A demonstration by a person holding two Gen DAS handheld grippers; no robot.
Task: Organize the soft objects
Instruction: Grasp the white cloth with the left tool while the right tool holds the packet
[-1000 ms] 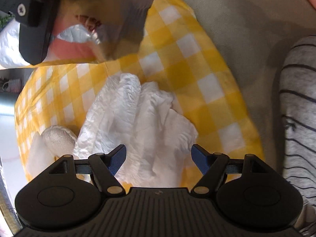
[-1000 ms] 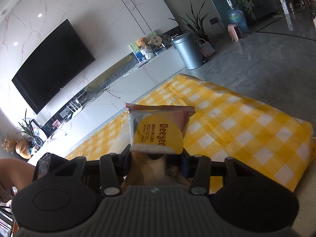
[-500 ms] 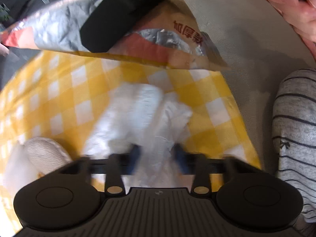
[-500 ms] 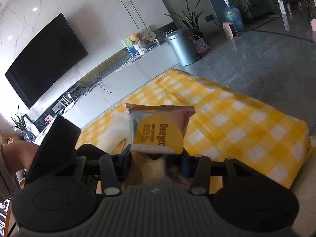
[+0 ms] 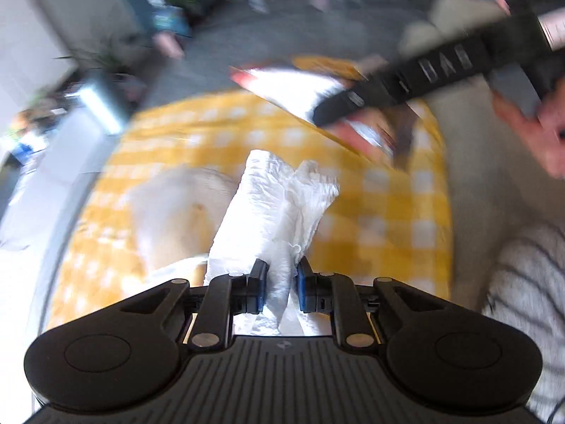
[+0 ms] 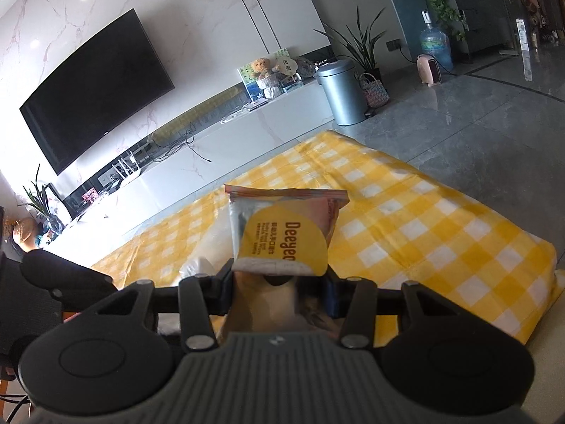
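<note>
At lower centre of the left wrist view, the left tongs are closing on a crumpled white tissue above the yellow checked cloth, while the right tongs grip a wipes packet, mid-frame.

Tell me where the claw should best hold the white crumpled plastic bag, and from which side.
Grip the white plastic bag at its bunched near end, coming from above along its length. There the film gathers into a narrow neck, thin enough for the pads; the far end fans out wide. The left claw is closing on that neck now.
</note>
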